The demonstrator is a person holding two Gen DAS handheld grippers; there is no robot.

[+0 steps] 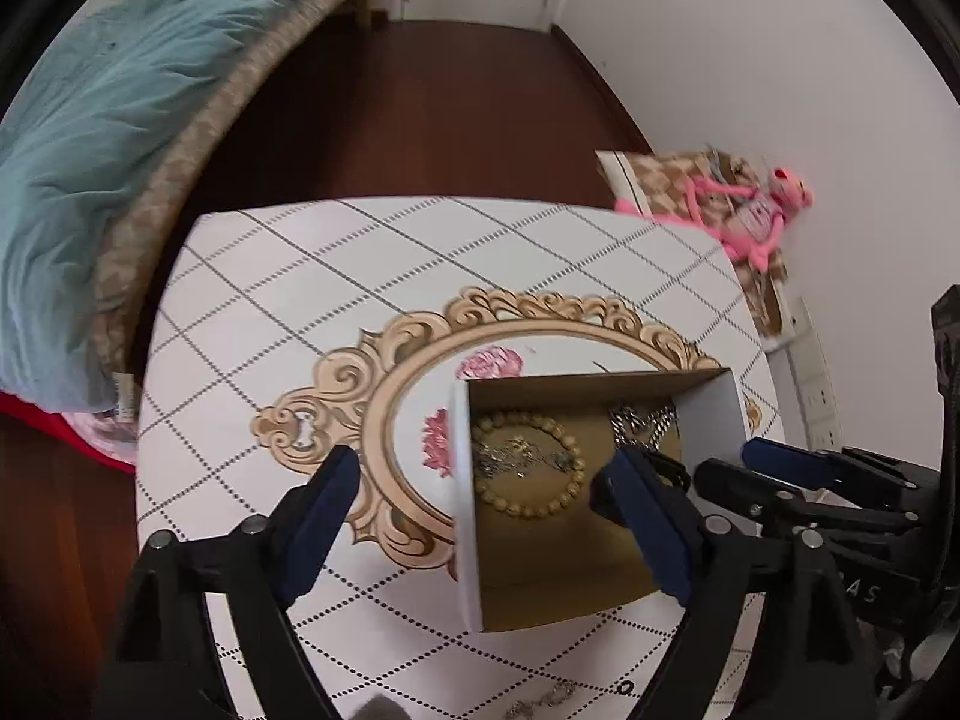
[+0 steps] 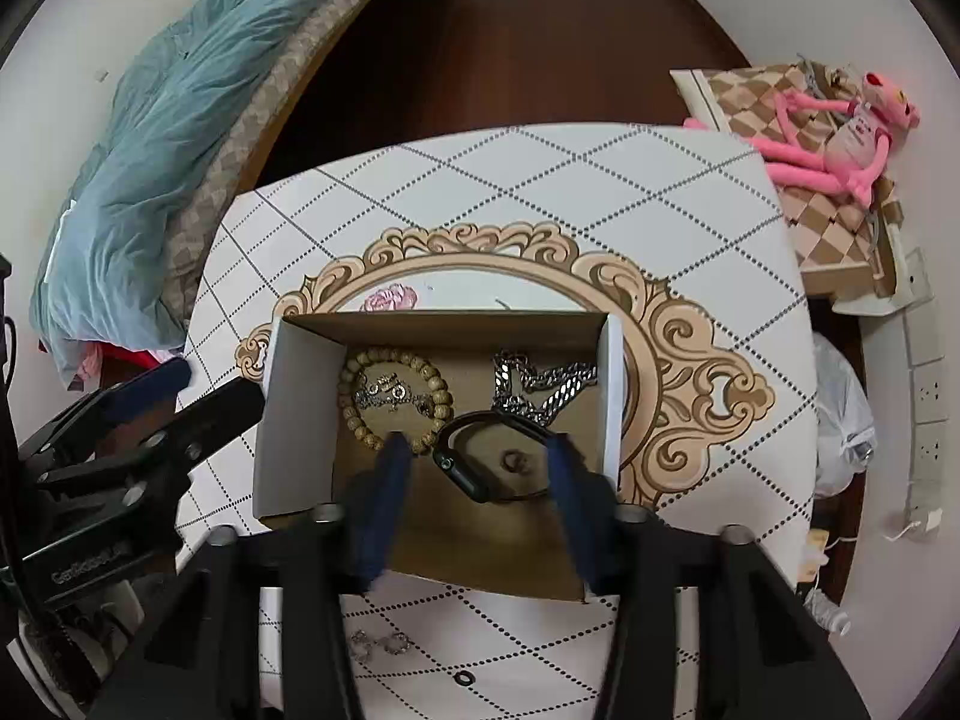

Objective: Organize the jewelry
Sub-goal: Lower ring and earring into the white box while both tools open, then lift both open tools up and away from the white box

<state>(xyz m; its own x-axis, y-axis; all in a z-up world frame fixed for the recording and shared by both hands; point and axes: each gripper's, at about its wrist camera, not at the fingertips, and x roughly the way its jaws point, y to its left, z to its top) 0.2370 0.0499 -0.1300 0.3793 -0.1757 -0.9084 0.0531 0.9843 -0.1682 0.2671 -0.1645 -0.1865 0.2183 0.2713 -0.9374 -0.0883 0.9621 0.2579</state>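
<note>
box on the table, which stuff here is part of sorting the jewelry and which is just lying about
Part of the job:
- cardboard box
- bead bracelet in the box
- silver chain in the box
- black wristband in the box
- small silver pieces and small black ring on the table, outside the box

Just lying about:
- pink plush toy
- blue blanket
- plastic bag

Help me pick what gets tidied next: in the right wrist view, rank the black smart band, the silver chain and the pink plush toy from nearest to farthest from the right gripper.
From the right gripper:
1. Black smart band, in the box between the fingers.
2. Silver chain, deeper in the box, right side.
3. Pink plush toy, off the table, far right.
</note>
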